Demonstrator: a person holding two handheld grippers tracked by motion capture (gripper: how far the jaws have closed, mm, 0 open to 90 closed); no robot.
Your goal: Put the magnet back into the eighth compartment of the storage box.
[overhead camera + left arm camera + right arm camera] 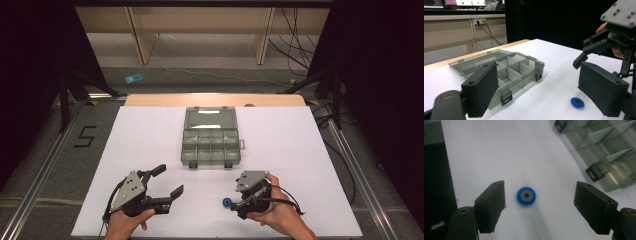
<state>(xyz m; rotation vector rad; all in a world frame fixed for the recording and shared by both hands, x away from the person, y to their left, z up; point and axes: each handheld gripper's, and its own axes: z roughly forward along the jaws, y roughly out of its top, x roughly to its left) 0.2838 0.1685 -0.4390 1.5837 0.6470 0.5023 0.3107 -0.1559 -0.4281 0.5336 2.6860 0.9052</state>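
A small blue disc (227, 202) with a grey centre lies flat on the white table top, near the front. In the right gripper view the disc (526, 196) sits between the wide-apart jaws of my right gripper (540, 195), closer to the left jaw and touching neither. Seen from above, the right gripper (234, 200) points left at the disc. My left gripper (169, 180) stands open at the front left, with nothing between its jaws. Along its jaws (539, 75) I see the disc (577, 102) and the right gripper (614, 37) beyond it.
A smoky clear organiser box (211, 145) lies open at the table's middle, its lid (210, 119) folded back and its compartments looking bare. The white sheet (300, 150) covers the table. Black curtains hang at both sides, with cables on the floor beyond.
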